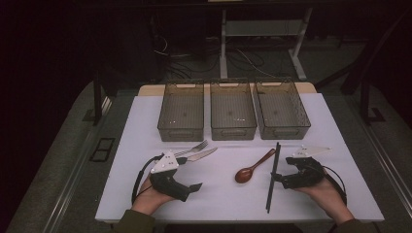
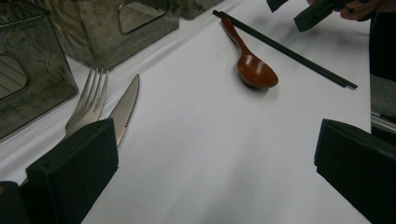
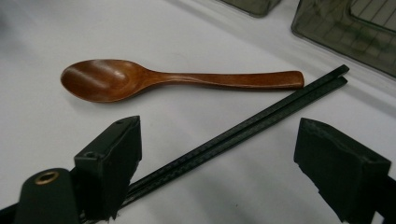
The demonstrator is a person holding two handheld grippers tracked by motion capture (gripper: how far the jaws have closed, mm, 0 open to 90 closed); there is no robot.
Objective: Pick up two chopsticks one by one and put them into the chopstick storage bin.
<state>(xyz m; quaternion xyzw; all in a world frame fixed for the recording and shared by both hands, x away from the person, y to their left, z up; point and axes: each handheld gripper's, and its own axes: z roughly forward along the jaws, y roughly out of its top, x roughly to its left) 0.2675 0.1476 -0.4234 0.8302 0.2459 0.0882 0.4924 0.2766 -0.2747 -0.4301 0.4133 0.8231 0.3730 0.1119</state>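
Black chopsticks (image 1: 272, 177) on the white tabletop (image 1: 218, 194), lying as a pair from 12 o'clock to 6 o'clock, the far tips near the right-hand bin (image 1: 282, 109). Right tool (image 1: 281, 179) spread wide, right at the sticks' near half, touching or almost touching them. In the right gripper view, chopsticks (image 3: 243, 133) running slantwise between the two jaws, not yet pinched. Closest tool by far; left tool (image 1: 193, 187) also spread, well apart at 9 o'clock, near the fork (image 1: 192, 148) and knife (image 1: 201, 155). Wooden spoon (image 1: 252, 167) just beside the sticks at 9 o'clock. Probably next: squeeze across the thin pair, not along it.
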